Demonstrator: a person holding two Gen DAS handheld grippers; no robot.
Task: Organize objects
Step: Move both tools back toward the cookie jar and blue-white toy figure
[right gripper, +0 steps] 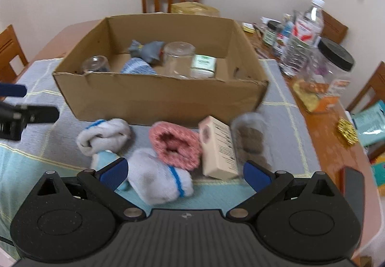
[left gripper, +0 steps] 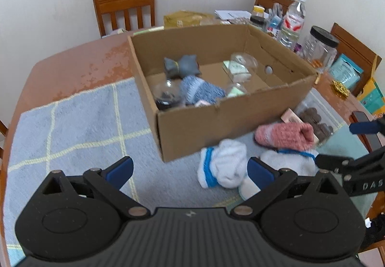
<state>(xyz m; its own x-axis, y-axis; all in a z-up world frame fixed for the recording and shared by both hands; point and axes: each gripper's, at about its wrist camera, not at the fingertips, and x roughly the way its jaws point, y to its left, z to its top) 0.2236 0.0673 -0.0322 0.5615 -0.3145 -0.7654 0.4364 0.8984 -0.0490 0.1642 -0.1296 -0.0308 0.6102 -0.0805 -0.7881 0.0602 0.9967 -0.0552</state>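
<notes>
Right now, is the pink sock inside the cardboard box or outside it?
Outside. The pink sock lies on the cloth in front of the cardboard box, between a white sock and a small carton.

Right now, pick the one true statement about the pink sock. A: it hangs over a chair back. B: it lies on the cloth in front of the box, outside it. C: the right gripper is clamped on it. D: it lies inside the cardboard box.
B: the pink sock lies on the cloth in front of the cardboard box, and the right gripper is open and empty.
</notes>
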